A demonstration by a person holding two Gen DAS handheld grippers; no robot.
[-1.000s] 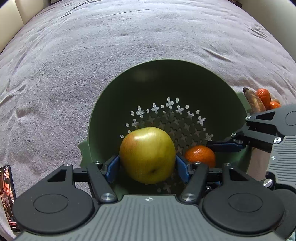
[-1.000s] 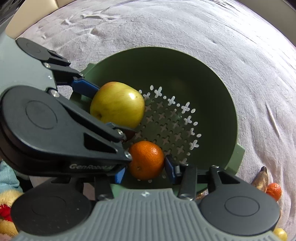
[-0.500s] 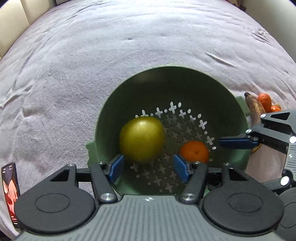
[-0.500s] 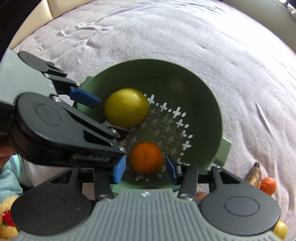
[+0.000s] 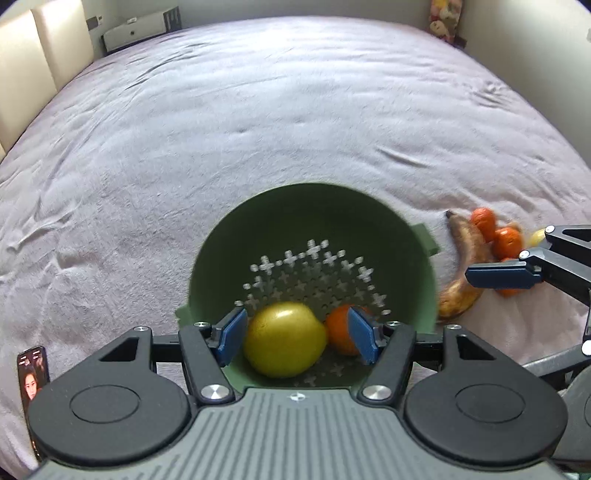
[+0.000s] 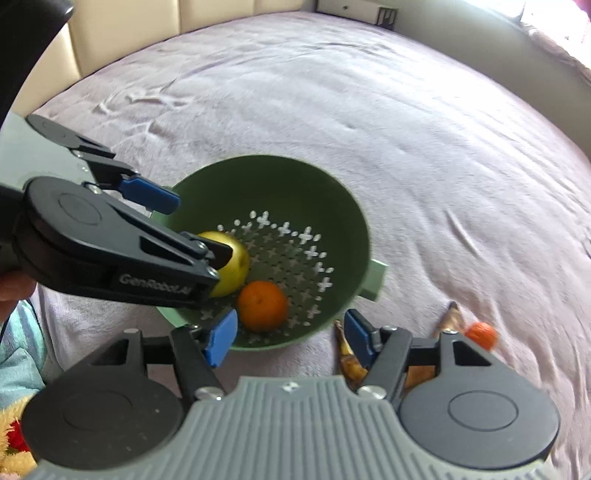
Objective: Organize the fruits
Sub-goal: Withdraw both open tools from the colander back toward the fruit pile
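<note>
In the right wrist view the left gripper (image 6: 192,229) covers much of the yellow apple (image 6: 232,262), the right gripper's own body hides the middle of the banana (image 6: 351,363), and the tangerine (image 6: 482,332) beside it is smeared by blur (its outline uncertain).

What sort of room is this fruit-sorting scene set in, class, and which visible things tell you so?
Probably a bedroom: the green colander sits on a wide wrinkled bedspread, with a padded headboard along one edge and plush toys in the corner.
</note>
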